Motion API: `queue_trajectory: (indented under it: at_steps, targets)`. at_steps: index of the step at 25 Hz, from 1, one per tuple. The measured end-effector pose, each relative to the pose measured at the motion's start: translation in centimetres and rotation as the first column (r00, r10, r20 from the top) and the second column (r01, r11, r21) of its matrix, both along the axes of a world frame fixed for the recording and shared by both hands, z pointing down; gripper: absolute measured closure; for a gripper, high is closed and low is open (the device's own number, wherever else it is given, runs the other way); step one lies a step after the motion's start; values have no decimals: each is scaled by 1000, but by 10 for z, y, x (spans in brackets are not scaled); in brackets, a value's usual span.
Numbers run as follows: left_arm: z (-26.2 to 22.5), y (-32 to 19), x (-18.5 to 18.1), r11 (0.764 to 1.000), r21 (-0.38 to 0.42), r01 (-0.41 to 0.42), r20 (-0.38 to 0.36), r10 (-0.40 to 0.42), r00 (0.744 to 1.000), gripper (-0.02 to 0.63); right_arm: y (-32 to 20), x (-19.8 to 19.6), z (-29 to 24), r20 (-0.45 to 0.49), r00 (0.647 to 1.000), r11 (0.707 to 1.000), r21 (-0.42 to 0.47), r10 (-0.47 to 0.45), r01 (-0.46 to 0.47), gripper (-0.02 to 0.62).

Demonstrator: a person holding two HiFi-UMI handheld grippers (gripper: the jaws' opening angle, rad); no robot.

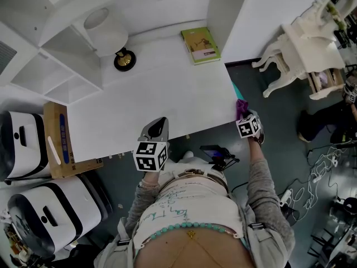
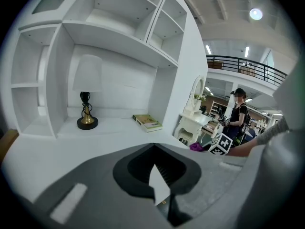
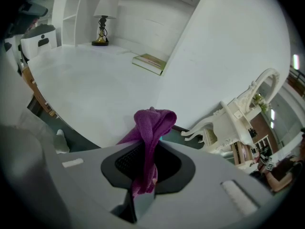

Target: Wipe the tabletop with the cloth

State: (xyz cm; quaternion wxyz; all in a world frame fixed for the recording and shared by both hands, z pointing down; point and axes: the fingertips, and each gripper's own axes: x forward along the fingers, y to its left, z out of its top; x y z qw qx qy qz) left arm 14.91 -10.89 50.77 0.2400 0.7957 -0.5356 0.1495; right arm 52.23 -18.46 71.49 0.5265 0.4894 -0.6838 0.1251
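One purple terry cloth (image 3: 151, 123) is pinched between the closed jaws of the right gripper (image 1: 244, 116), right at the right-hand edge of the white tabletop (image 1: 167, 94). The left gripper (image 1: 158, 128) is held over the tabletop's front edge, jaws together and nothing gripped. At the tabletop's back, one green book (image 1: 201, 45) and one white-shaded lamp (image 1: 106, 32) are seen.

Tabletop (image 1: 156, 94) middle open; lamp (image 1: 124, 59) and book (image 1: 200, 44) stand at back.
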Motion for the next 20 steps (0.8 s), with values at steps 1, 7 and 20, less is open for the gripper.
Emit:
queue_trajectory:
  at_steps: [1,7,20]
  targets:
    - [-1,1,-4,1000,2,7,-1,-7,1000,604,1,2,-1,-1,1000,1000,3,19,-19,519]
    - [-4,7,-31,999,6,51,-15,-51,999,604,7,4,-8,53,993,994,13,110,-111,520]
    - [-6,15,-68,997,18,78,-21,-78,997,604,-1,-65,-41,164,985,994,86,46,-61,518]
